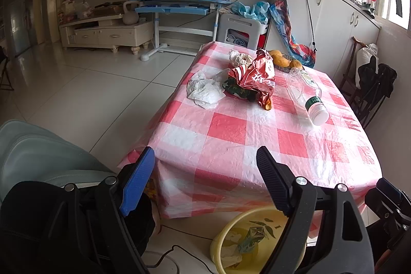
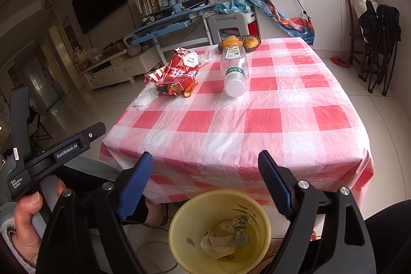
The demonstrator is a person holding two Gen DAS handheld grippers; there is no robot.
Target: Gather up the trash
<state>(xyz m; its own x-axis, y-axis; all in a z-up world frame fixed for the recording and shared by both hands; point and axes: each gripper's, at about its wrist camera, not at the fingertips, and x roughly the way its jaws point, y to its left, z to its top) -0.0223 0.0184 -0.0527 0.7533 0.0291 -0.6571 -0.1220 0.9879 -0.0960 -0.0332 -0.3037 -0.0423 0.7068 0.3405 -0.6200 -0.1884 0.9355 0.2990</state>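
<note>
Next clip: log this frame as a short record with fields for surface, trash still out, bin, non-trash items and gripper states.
surface: table with red-and-white checked cloth
trash on table: red snack bag, empty plastic bottle lying on its side, crumpled white tissue, white plastic wrapper behind the bag
bin: yellow bin on the floor at the near table edge, already holding crumpled paper and a small wrapper
not trash: bowl of fruit at the far edge
left gripper: open, empty
right gripper: open, empty, above the bin
</note>
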